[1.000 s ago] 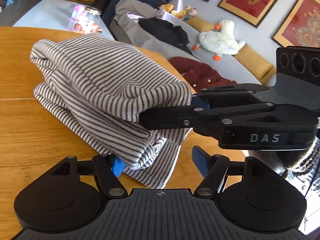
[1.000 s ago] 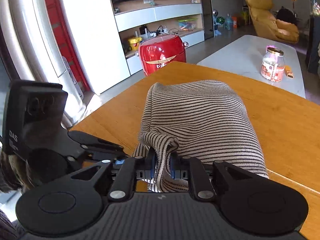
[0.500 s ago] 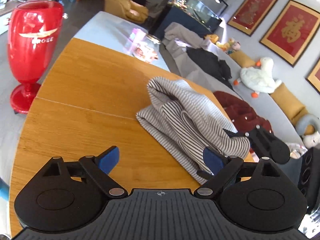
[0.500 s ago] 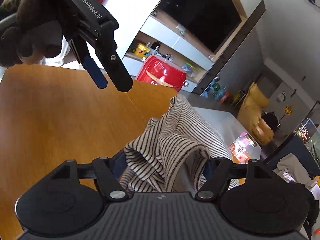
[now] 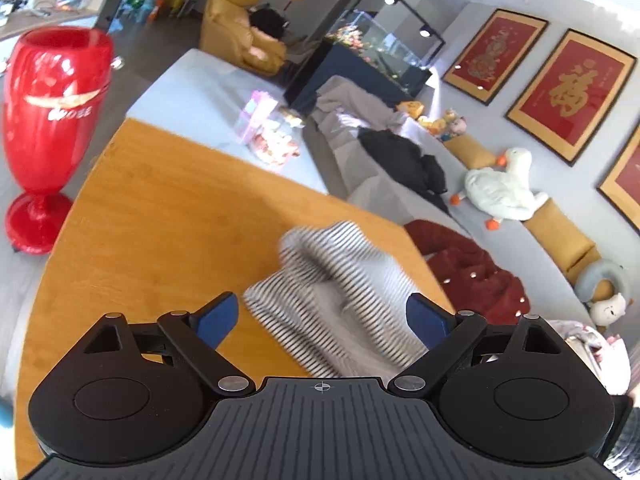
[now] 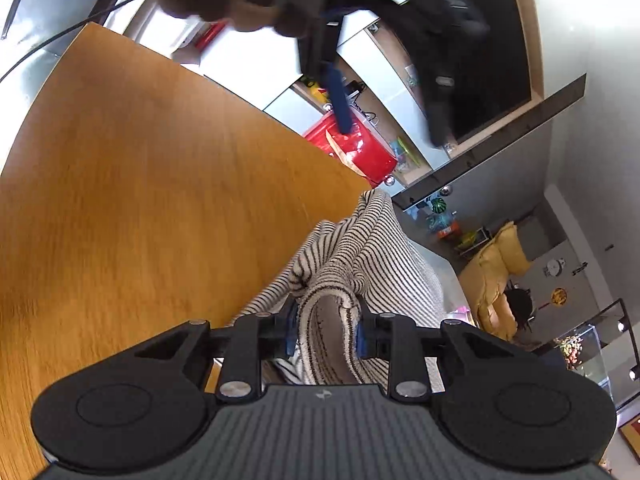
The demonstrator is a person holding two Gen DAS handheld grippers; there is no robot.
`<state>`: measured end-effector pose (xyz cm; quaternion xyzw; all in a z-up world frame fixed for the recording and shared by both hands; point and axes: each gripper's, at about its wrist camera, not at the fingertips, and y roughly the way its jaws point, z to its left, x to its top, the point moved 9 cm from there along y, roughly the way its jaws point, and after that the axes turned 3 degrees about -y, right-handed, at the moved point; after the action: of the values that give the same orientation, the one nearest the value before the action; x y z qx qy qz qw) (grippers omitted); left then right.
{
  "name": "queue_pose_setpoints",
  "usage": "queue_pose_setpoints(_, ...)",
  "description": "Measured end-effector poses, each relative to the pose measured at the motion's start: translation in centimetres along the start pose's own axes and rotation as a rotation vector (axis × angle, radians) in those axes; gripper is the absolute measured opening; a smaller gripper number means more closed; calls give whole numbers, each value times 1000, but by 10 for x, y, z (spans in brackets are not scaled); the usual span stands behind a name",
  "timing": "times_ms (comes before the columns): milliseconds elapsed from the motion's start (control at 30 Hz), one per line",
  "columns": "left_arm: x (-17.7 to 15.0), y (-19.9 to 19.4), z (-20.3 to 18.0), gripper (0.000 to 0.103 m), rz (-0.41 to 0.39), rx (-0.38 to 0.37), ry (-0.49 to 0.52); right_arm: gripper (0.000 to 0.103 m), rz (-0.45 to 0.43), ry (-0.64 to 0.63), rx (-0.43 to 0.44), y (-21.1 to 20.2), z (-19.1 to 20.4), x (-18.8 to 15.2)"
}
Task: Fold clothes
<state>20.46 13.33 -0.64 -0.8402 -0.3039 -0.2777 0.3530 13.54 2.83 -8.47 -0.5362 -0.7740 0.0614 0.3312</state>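
Above the wooden table [image 5: 152, 240], left gripper [image 5: 322, 316] spread, now lifted clear, right gripper [image 6: 325, 334] still pinching striped garment [image 6: 360, 256].

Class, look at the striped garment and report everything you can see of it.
The striped garment is soft knit cloth, pale with thin dark stripes. It lies bunched in loose folds near the edge of the wooden table. The right gripper is shut on a rolled end of it. The left gripper is open above it, not touching.
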Motion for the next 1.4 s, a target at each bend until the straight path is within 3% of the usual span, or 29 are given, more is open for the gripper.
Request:
queue_pose_setpoints(133,17,28,-49,95,-16,-148,77,30,3,45,8,6,3,7)
queue_pose_setpoints(200,10,57,-49,95,33,-123,90,32,7,75,18,7,-2,8)
queue_pose_setpoints(300,-11,92,-29,92,118,-27,88,38,15,175,56,1,-17,3)
queue_pose_setpoints(367,-21,98,-22,92,117,-7,119,67,18,290,99,-7,-35,-2)
queue_pose_setpoints(433,-25,95,-22,92,109,3,154,83,13,420,133,-13,-57,-8)
queue_pose_setpoints(567,-28,94,-19,92,113,10,175,103,-17,734,180,-21,-111,-26)
queue_pose_setpoints(733,-26,94,-17,92,113,5,171,103,30,979,189,-3,-127,-72)
queue_pose_setpoints(833,-27,93,-16,92,114,2,174,103,177,920,206,23,-89,-91)
queue_pose_setpoints(867,-27,93,-16,92,115,3,174,103,182,954,215,23,-86,-96)
queue_pose_setpoints(1067,-28,93,-17,95,114,7,187,103,202,1196,281,26,-75,-120)
queue_pose_setpoints(1400,-31,93,-16,96,103,15,226,103,107,1332,328,5,-111,-122)
